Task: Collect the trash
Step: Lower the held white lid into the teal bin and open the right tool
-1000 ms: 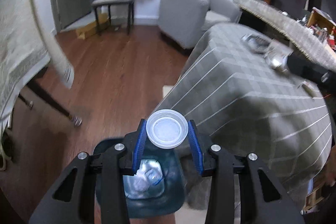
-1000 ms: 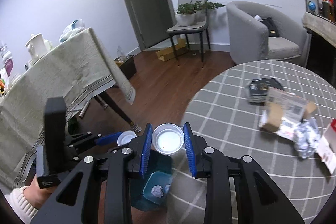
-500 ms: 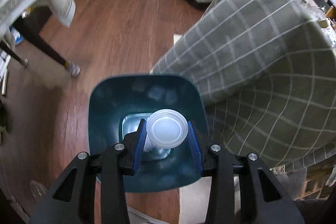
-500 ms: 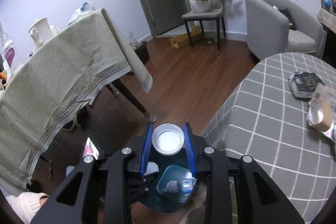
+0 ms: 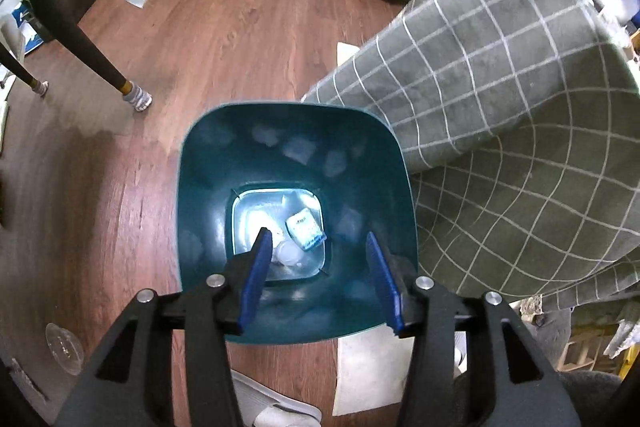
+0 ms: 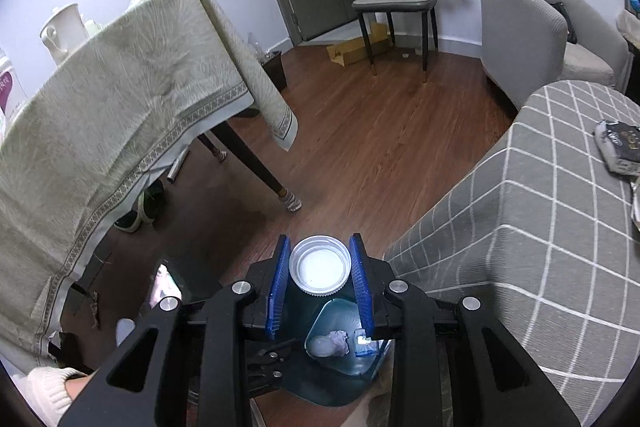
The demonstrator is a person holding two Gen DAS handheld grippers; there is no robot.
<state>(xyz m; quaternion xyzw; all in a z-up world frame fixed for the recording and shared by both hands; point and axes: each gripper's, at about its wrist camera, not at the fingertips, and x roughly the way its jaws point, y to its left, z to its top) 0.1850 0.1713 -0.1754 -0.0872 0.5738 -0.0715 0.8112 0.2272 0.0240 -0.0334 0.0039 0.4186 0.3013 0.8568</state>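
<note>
A teal trash bin (image 5: 296,147) stands on the wood floor beside the grey checked table. My left gripper (image 5: 317,239) hangs over its mouth, pointing steeply down. Its jaws are opening and nothing is between them. A clear round lid (image 5: 290,253) lies at the bin's bottom beside a blue-and-white packet (image 5: 306,229). My right gripper (image 6: 320,267) is shut on a white round lid (image 6: 320,269), held above the bin (image 6: 340,379). Crumpled paper (image 6: 338,339) shows inside the bin.
The grey checked tablecloth (image 6: 520,247) hangs close on the bin's right, with a black packet (image 6: 620,147) on top. A beige-clothed table (image 6: 120,107) with dark legs stands to the left. A white-sleeved hand (image 6: 48,391) is at the lower left. Open wood floor (image 5: 240,27) lies beyond.
My left gripper sank over the bin and let go of its clear lid, which now lies at the bottom. My right gripper moved closer to the bin, still holding its white lid.
</note>
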